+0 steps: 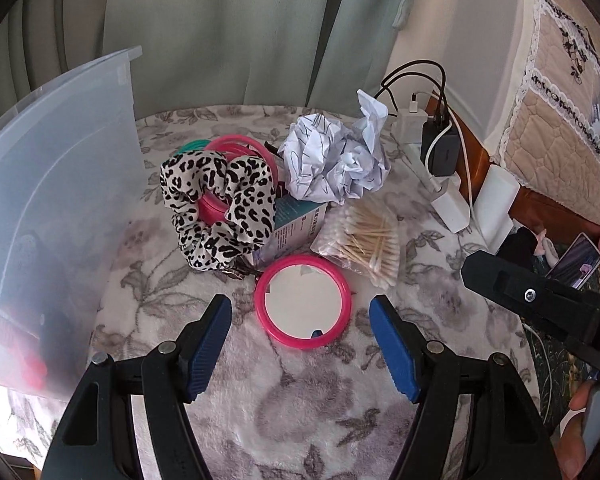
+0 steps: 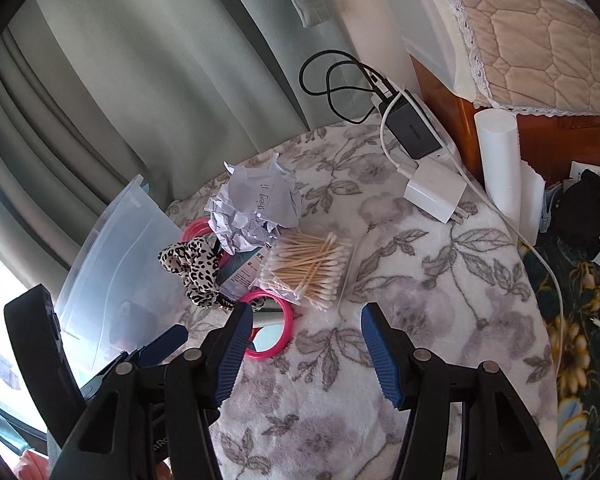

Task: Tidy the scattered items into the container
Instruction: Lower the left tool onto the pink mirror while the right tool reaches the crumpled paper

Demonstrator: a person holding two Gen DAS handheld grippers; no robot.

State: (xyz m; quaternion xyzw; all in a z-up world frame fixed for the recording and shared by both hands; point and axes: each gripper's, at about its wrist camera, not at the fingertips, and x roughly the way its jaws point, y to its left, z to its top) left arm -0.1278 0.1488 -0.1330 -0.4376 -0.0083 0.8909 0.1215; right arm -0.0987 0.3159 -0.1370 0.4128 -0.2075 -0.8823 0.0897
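Looking from the left wrist, found the left gripper (image 1: 300, 354) spread wide and empty, poised low over the floral tabletop (image 1: 300, 408) with the pink mirror (image 1: 303, 301) lying flat just ahead, centred between the two blue pads. Judged the mirror the likely first pick: best taken by dropping the pads astride its rim, closing across the width rather than on the slick glass, then swinging left to the clear container (image 1: 56, 208), which stood at the tabletop's left edge. Saw behind the mirror a close heap: leopard scrunchie (image 1: 216, 210) on pink rings (image 1: 244, 148), a small teal box (image 1: 296, 224), a bag of cotton swabs (image 1: 360, 240) and crumpled paper (image 1: 336, 156) on top. Noted the right gripper (image 1: 540, 300) reaching in from the right, its opening not readable there. Turning to the right wrist view, found the right gripper (image 2: 306, 354) also wide apart and holding nothing, angled down toward bare tabletop to the right of the mirror (image 2: 270, 328), whose near-left rim sat hidden behind the left pad. Placed the cotton swabs (image 2: 308, 266) just beyond and the container (image 2: 116, 256) well to the left, with the left gripper (image 2: 156, 350) low at that side. Left chargers (image 2: 432, 192) and cables alone at the back.
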